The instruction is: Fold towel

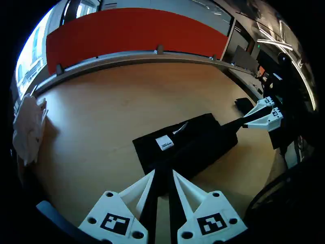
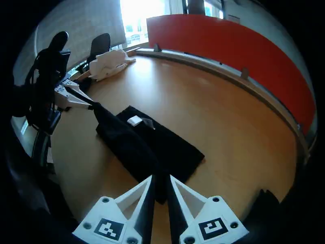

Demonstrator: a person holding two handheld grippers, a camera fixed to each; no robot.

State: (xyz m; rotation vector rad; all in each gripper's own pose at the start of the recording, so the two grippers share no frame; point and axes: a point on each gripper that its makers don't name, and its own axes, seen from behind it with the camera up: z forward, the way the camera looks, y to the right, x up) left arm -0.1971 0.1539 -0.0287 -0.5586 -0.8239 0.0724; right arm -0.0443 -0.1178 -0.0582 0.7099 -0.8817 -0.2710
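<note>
A black towel lies on the wooden table, with a white label on top. One long edge is lifted off the table and stretched between the two grippers. My left gripper is shut on the near corner of that edge. In the right gripper view the towel runs away from my right gripper, which is shut on its other corner. The left gripper shows there at the far end; the right gripper shows far off in the left gripper view.
A crumpled white cloth sits at the table's left edge, also seen as a white cloth at the back. A red partition runs along the far side. Black office chairs stand beyond the table.
</note>
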